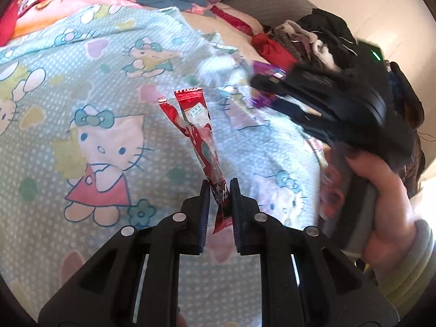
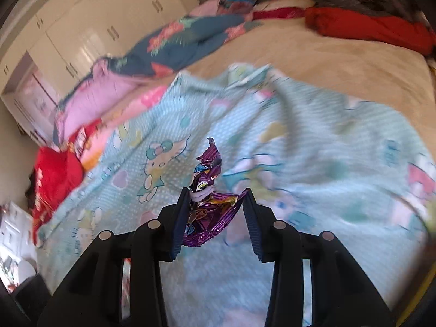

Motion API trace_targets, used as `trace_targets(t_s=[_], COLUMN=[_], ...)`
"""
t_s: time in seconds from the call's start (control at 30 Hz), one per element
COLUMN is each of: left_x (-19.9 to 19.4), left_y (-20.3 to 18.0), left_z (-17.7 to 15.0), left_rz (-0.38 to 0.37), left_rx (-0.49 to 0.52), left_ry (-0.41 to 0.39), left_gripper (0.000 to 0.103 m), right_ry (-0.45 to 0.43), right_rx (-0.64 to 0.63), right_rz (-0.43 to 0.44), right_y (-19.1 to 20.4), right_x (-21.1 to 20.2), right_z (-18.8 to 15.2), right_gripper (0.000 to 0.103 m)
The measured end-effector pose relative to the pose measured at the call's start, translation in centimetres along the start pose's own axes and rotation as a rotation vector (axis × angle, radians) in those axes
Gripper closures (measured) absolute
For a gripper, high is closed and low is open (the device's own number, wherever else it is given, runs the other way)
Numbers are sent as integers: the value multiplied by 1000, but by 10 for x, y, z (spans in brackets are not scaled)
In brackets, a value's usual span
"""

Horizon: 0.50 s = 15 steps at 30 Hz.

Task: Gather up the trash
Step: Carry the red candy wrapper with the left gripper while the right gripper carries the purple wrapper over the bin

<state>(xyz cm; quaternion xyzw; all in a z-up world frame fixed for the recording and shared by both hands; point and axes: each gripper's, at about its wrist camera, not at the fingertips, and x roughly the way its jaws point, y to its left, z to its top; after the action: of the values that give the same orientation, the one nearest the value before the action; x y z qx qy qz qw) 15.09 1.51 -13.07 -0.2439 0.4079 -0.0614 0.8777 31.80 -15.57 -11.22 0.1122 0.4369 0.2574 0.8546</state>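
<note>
Left tongs point(image 1: 220, 184) clamped on red snack wrapper point(image 1: 200, 136), lifted above cartoon-cat bedsheet point(image 1: 81, 87). Right tongs point(image 2: 217, 192) narrowed onto crumpled purple foil wrapper point(image 2: 208, 207), off the bed too.

Red wrapper point(image 1: 200, 139): glossy plastic film, crimped ends. Purple wrapper point(image 2: 207, 204): shiny metallic foil, crumpled. Left tool point(image 1: 220, 190) and right tool point(image 2: 217, 199): matt black plastic, ribbed pads, bare metal pins. Blanket point(image 1: 109, 81): soft printed cloth, matt. Wardrobe doors point(image 2: 90, 27): glossy, smooth.
</note>
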Motion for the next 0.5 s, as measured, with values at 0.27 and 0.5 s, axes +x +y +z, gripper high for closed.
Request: trace_targets(t_s=[0.27,0.5], left_x=[-7,-10], left_y=[-33,-69], left_z=[1,-2], left_rz=[-41,-75], left_rx=[62,144], left_ry=[-12,-18], left_gripper=[94,94], right_ry=[-90,-126], right_rx=[56,69], right_rz=[-65,-113], right_y=[-52,-81], right_x=[-88,-143], right_z=[-27,-57], right_gripper=[65,65])
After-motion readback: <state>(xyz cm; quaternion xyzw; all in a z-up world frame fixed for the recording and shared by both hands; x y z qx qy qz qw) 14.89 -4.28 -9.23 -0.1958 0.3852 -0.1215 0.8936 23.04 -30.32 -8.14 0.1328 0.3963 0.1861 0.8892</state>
